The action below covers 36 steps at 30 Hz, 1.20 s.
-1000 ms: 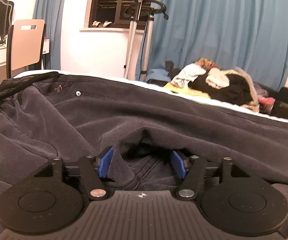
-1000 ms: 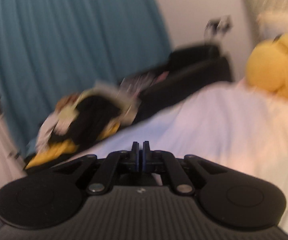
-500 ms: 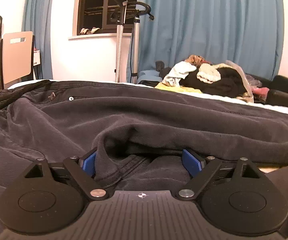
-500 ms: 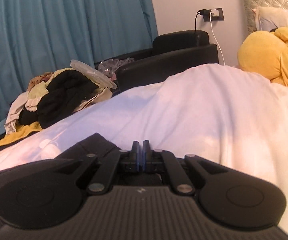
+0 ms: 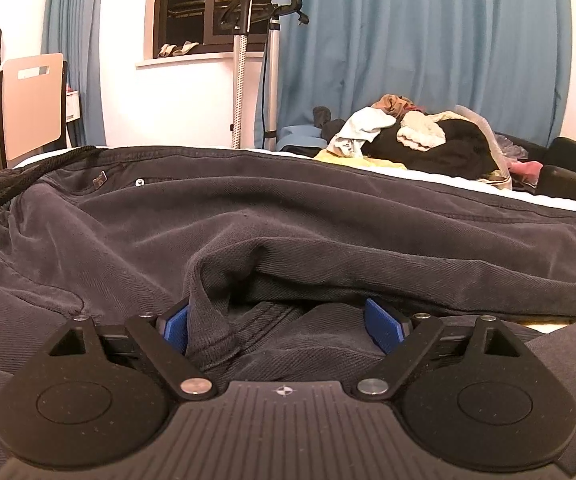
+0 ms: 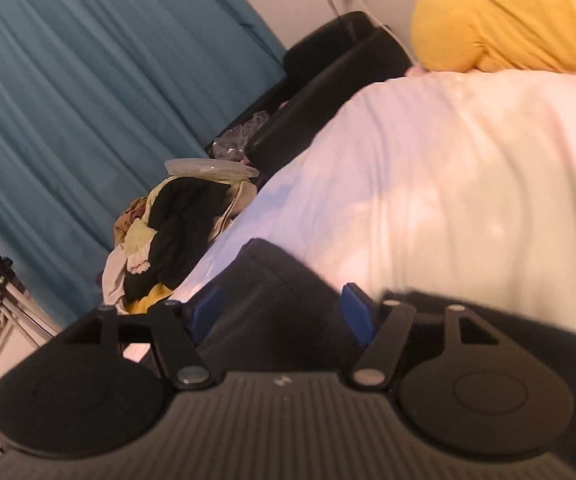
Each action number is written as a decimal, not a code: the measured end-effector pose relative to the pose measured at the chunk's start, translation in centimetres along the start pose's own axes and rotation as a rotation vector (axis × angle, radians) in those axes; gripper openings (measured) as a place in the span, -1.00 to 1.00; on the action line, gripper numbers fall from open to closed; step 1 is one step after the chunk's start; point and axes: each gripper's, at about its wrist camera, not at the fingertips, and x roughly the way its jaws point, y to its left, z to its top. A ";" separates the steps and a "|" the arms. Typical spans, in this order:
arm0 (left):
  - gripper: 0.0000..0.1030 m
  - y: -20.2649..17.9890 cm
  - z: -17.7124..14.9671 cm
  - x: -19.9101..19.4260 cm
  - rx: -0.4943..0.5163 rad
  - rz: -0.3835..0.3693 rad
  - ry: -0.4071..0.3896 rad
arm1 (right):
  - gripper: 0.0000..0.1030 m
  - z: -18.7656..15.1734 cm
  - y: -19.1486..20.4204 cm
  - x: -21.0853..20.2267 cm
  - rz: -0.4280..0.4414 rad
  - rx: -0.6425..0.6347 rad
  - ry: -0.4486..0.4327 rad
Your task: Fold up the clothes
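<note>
Rumpled dark twill trousers (image 5: 288, 216) (drawstring waist)

My left camera sits low and level on the bed (image 5: 448, 178), facing the curtained window wall. My right camera tilts, looking toward the headboard end. Both share the clothes pile (image 5: 420, 140) (image 6: 172, 224).

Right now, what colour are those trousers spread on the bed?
Dark charcoal grey trousers, with a black drawstring; clearest in the left wrist view.

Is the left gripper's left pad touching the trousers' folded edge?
Touching. In the left wrist view, the trousers fold presses against the left pad of the open left gripper.
</note>
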 end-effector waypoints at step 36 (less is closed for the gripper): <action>0.54 -0.1 -0.7 0.2 0.069 -0.005 0.032 | -0.77 -0.9 -3.1 6.0 0.005 -0.179 0.041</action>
